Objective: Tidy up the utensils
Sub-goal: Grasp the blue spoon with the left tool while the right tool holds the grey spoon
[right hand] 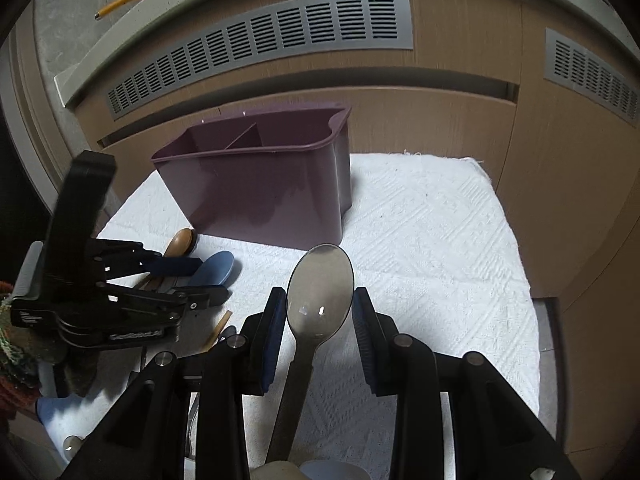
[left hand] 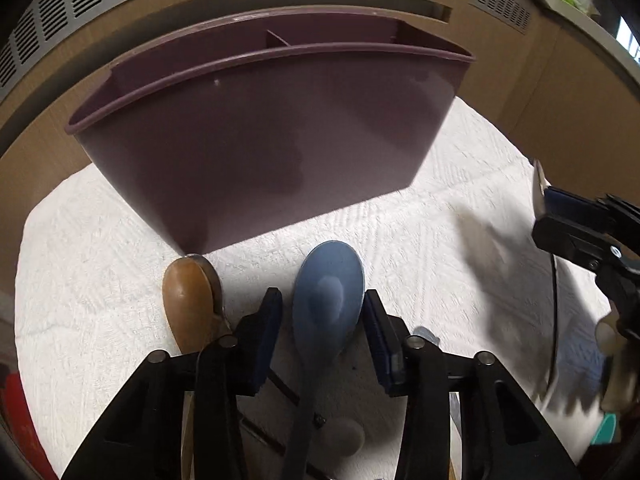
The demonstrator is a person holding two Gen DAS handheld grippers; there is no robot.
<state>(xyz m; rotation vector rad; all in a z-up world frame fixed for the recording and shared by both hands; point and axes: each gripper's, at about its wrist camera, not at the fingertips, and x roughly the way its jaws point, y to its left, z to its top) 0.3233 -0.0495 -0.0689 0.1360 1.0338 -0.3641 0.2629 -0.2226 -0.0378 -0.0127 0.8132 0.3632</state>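
A purple divided caddy (left hand: 260, 140) (right hand: 260, 200) stands upright at the back of the white cloth. In front of it lies a blue spoon (left hand: 328, 296) (right hand: 218, 266), bowl towards the caddy. My left gripper (left hand: 322, 312) (right hand: 212, 280) straddles its bowl. The right pad sits at the spoon's edge and a thin gap shows at the left pad. A brown wooden spoon (left hand: 190, 304) (right hand: 182, 240) lies just left of those fingers. My right gripper (right hand: 320, 312) (left hand: 560, 208) is shut on the bowl of a metal spoon (right hand: 320, 296), held above the cloth to the right of the caddy's front.
The white textured cloth (right hand: 420, 240) has open room on its right half. More utensils lie under the grippers: a grey spoon (left hand: 344, 436) and a wooden stick (right hand: 218, 330). A wooden cabinet with vent grilles (right hand: 260, 40) stands close behind the caddy. A knitted sleeve (right hand: 16, 344) is at the left.
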